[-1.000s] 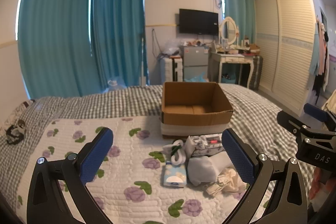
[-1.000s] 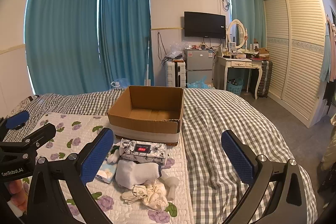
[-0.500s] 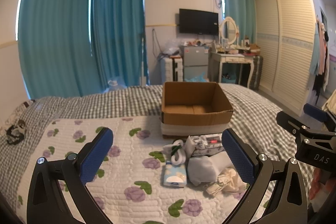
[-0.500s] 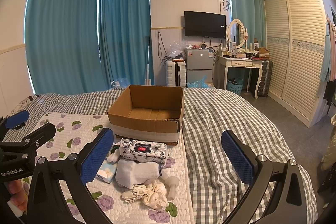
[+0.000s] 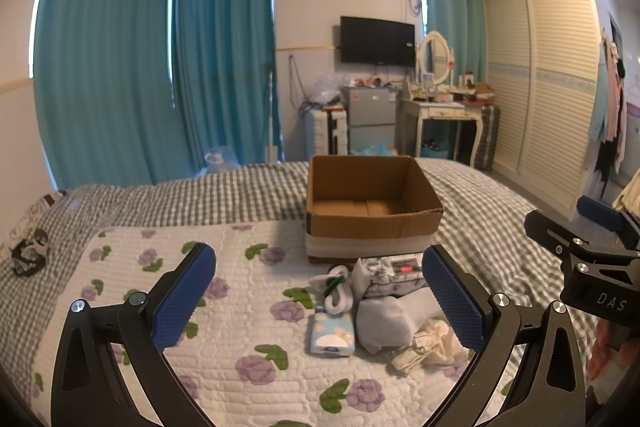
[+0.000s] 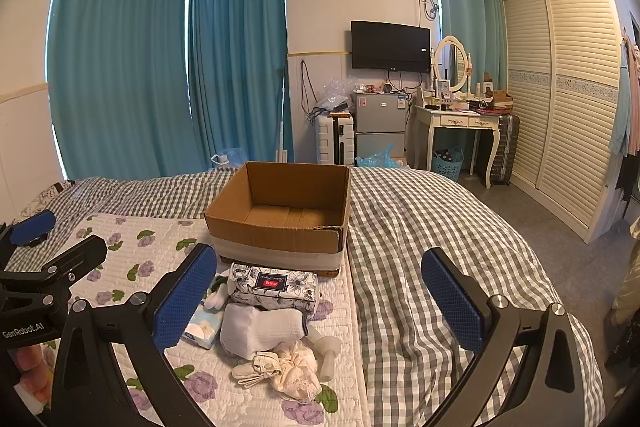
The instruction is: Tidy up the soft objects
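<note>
Both the left gripper (image 5: 318, 293) and right gripper (image 6: 314, 293) hover with fingers spread wide and empty over the bed (image 6: 420, 227), likely lining up on the soft pile (image 6: 264, 323) lying just near of the empty box (image 6: 280, 213).

We see the left hand-held gripper (image 5: 318, 291) cut off by the picture's bottom edge, and its right finger (image 5: 450, 297) hides part of the floral pouch (image 5: 384, 273). We cannot read the small red label (image 6: 273, 283) on that pouch. The grey sock (image 6: 260, 327) covers part of the cream cloth bundle (image 6: 288, 373) and white bottle (image 6: 330, 351). The bed's (image 6: 432, 267) near edge falls outside both views.
</note>
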A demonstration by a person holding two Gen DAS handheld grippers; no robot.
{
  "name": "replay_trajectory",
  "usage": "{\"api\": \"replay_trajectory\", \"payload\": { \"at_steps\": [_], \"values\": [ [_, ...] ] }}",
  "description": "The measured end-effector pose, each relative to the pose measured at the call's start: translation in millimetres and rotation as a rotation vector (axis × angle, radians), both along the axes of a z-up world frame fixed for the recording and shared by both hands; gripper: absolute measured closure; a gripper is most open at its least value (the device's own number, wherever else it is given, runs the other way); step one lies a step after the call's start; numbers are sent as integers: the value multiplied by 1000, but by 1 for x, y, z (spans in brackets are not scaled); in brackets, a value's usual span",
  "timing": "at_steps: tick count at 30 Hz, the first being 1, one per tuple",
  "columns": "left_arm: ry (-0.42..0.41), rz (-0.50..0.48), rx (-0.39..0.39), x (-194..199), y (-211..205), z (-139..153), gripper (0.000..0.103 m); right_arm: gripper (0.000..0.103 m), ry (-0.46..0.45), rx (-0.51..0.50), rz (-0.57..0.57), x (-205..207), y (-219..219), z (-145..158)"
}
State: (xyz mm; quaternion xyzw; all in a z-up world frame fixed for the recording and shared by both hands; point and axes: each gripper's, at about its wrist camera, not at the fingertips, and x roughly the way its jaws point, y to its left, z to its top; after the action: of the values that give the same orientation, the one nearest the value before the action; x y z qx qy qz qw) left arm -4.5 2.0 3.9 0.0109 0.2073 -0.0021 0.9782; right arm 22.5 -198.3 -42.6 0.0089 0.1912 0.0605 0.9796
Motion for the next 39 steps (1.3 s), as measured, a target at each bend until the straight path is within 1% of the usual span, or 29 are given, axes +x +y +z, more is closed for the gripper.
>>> {"api": "replay_trajectory", "payload": {
  "at_steps": [22,29,35,39],
  "values": [
    [0,2,0,0,-1,0,0,0,-1,0,1,0,0,0],
    [-9,-7,5,-3,-8,3,0,0,-5,2,1,-1,-1,0],
    [-16,-16,8,-8,-10,11,0,0,-17,3,4,-7,-3,8],
    [-28,-25,8,-17,-8,22,0,0,-33,-11,0,-17,-5,21]
  ]
}}
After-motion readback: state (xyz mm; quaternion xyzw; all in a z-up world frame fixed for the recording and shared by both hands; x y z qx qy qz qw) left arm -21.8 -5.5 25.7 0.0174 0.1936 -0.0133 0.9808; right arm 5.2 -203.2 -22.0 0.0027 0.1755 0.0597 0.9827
